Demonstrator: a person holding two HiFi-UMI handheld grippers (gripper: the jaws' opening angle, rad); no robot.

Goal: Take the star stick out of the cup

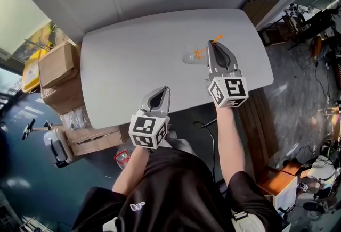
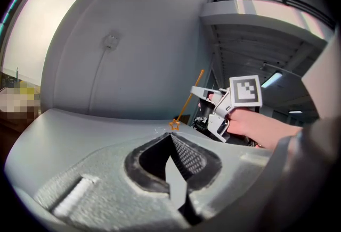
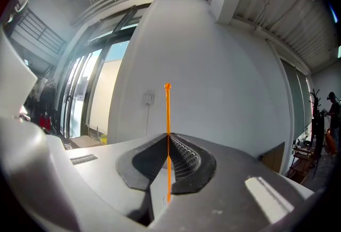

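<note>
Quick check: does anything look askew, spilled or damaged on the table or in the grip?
Nothing stands out. The right gripper is shut on the orange star stick, which runs straight through its jaws. The clear cup sits on the grey table with no spill visible; it is too small to tell if it tilts.

Person and hand-held tools, head view. Left gripper (image 1: 165, 90) and right gripper (image 1: 212, 44): pale grey moulded shells, each tapering to a narrow tip around a teardrop-shaped recess lined in black. Jaw pads (image 3: 185, 160): black, with a fine dotted grip texture. Marker cubes (image 1: 147, 131): white faces printed with black square patterns, one cube at the rear of each gripper. Clothing: black short-sleeved shirt (image 1: 176, 188) bearing a small white logo (image 1: 137, 206).
</note>
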